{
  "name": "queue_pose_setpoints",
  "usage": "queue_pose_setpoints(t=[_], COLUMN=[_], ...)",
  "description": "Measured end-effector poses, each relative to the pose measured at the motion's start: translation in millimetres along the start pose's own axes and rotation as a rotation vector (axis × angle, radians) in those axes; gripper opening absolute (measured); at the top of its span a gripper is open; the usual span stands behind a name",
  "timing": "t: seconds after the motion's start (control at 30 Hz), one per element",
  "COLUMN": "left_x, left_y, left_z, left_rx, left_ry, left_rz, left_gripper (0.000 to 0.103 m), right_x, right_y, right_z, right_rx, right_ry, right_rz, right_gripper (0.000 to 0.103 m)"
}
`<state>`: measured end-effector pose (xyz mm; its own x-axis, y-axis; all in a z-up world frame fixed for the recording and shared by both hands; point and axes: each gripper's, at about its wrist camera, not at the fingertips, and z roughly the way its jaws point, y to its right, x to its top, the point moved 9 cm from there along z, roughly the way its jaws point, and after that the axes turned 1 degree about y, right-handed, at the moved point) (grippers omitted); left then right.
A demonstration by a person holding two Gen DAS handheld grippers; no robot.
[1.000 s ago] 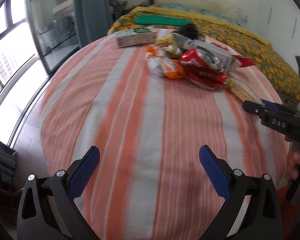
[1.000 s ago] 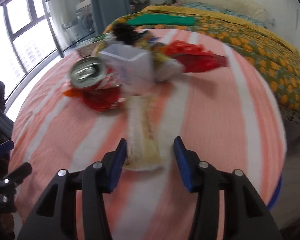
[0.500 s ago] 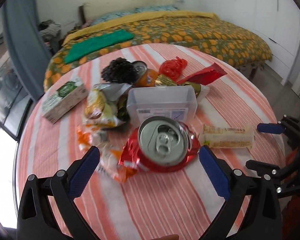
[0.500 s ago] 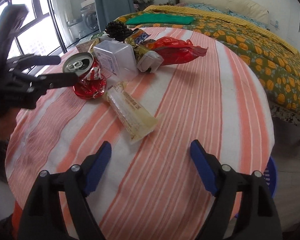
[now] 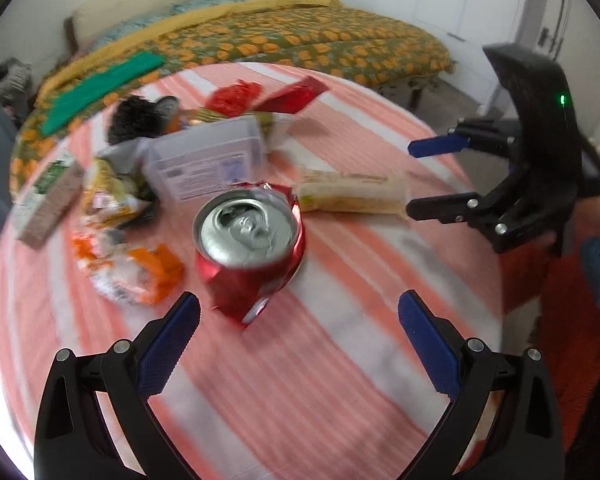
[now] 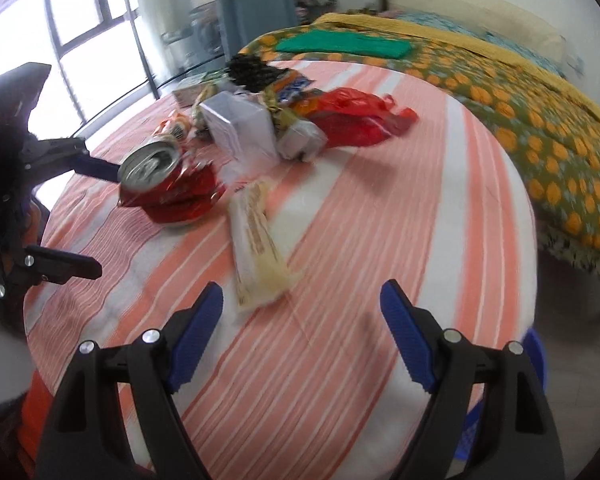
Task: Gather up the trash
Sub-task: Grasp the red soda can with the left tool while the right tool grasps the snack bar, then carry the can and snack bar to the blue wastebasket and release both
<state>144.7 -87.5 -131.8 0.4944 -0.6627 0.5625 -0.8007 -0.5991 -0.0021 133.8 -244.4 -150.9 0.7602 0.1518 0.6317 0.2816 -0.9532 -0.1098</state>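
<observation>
Nothing is collected yet: the crushed can (image 5: 248, 249), wrappers and box all lie on the bench (image 5: 339, 360); both grippers, left gripper (image 5: 298, 342) and right gripper (image 6: 301, 328), gape empty.

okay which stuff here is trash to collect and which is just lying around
Trash: crushed red can, pale wrapper, orange snack bag, red plastic bag, clear plastic box, green carton.

Just there: striped tablecloth, green cloth on the bed.

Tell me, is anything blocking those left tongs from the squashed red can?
Nothing visible. The left tongs stand wide open just short of the crushed can, with only bare striped cloth between them.
</observation>
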Motion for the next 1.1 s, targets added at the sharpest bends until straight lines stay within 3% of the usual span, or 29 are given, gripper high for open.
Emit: queue_pose_setpoints(t=[0.13, 0.27, 0.4, 0.53, 0.6, 0.63, 0.87, 0.97, 1.1], left_x=[12.2, 25.7, 29.6, 27.7, 28.8, 28.2, 37.5, 57.2, 90.7], left_y=[-18.8, -22.0, -7.6, -6.1, -11.9, -14.3, -9.6, 19.4, 73.0], left_z=[4.9, 20.0, 44.8, 56.2, 56.2, 55.6, 37.1, 29.6, 30.4], left_rx=[0.115, 0.114, 0.162, 0.167, 0.155, 0.153, 0.116, 0.077, 0.010], left_ry=[0.028, 0.022, -0.034, -0.059, -0.057, -0.056, 0.026, 0.067, 0.094], left_rz=[-0.045, -0.065, 0.026, 0.020, -0.036, -0.054, -0.202, -0.236, -0.226], left_gripper=[0.098, 0.098, 0.098, 0.089, 0.077, 0.064, 0.064, 0.064, 0.064], right_x=[18.0, 23.9, 21.7, 17.4, 14.5, 12.5, -5.5, -15.2, -37.5], right_y=[-7.4, -15.6, -11.7, 5.7, 15.0, 18.7, 40.9, 71.1, 133.1], right_z=[21.7, 36.9, 38.6, 23.6, 13.1, 7.6, -29.1, -50.4, -75.2], right_rx=[0.039, 0.098, 0.076, 0.054, 0.069, 0.077, 0.102, 0.083, -0.009], right_ry=[-0.059, -0.110, -0.128, -0.100, -0.080, -0.069, -0.003, 0.030, 0.045], right_rz=[-0.050, -0.013, 0.023, 0.098, 0.140, 0.157, 0.216, 0.252, 0.306], right_gripper=[0.075, 0.059, 0.020, 0.020, 0.020, 0.020, 0.020, 0.020, 0.020])
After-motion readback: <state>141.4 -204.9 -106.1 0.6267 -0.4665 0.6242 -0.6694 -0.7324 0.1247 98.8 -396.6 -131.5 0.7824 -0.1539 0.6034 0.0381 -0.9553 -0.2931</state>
